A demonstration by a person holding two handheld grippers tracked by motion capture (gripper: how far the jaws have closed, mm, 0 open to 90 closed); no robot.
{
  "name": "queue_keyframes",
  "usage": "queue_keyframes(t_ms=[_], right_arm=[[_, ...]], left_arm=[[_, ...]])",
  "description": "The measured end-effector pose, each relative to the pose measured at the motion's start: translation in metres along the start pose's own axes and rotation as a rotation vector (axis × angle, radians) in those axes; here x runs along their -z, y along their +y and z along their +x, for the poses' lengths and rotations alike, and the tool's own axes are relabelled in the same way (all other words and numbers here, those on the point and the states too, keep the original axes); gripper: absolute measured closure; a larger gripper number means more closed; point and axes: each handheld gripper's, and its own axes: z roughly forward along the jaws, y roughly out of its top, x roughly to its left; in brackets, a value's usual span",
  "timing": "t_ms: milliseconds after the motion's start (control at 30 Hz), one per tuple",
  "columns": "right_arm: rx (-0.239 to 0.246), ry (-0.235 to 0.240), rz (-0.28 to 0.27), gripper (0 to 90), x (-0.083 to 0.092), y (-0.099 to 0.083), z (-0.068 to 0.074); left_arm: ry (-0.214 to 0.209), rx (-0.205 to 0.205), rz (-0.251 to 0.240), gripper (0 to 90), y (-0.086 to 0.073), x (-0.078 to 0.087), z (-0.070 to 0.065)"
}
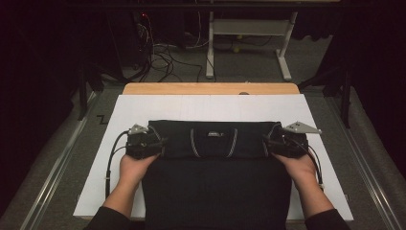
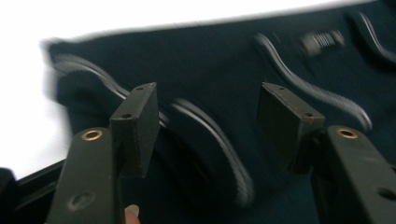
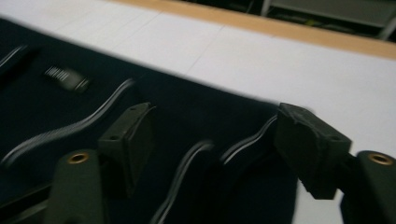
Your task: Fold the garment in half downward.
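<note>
Dark folded garment (image 1: 215,163) lies flat on the white-covered table (image 1: 210,106). Left gripper (image 1: 162,142) and right gripper (image 1: 266,142) sit at its 2 side edges, jaws parted, gripping nothing.

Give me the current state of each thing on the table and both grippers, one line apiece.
Dark garment: lying flat on the white sheet, its far part folded over toward the person, striped trim and label facing up.
Left gripper: at the fold's left end, jaws open, pads clear of the cloth.
Right gripper: at the fold's right end, jaws open, nothing pinched.
White sheet: spread flat over the wooden table.
</note>
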Motion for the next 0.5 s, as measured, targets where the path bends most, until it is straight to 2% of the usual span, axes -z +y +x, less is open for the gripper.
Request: queue_keyframes(t_ms=[33,100,167,233,333,400,500], right_arm=[[0.005,0.013,0.012,32.7,0.002,-0.004,0.004],[0.024,0.022,0.045,34.3,0.004,-0.013,0.01],[0.019,0.039,0.081,36.2,0.004,-0.022,0.013],[0.019,0.051,0.128,38.8,0.001,-0.031,0.014],[0.019,0.062,0.184,44.5,-0.006,-0.038,0.016],[0.021,0.054,0.189,50.8,-0.008,-0.04,0.017],[0.026,0.052,0.181,61.1,-0.007,-0.04,0.017]], left_arm=[[-0.01,-0.025,0.032,36.3,-0.003,-0.002,-0.004],[0.016,-0.066,0.085,36.3,-0.009,-0.006,-0.011],[0.015,-0.055,0.108,36.7,-0.016,-0.008,-0.011],[0.023,-0.065,0.099,38.4,-0.019,-0.008,-0.012],[0.018,-0.08,0.103,47.2,-0.019,-0.008,-0.012],[0.01,-0.073,0.103,53.2,-0.019,-0.008,-0.011],[0.021,-0.09,0.102,61.1,-0.019,-0.009,-0.013]])
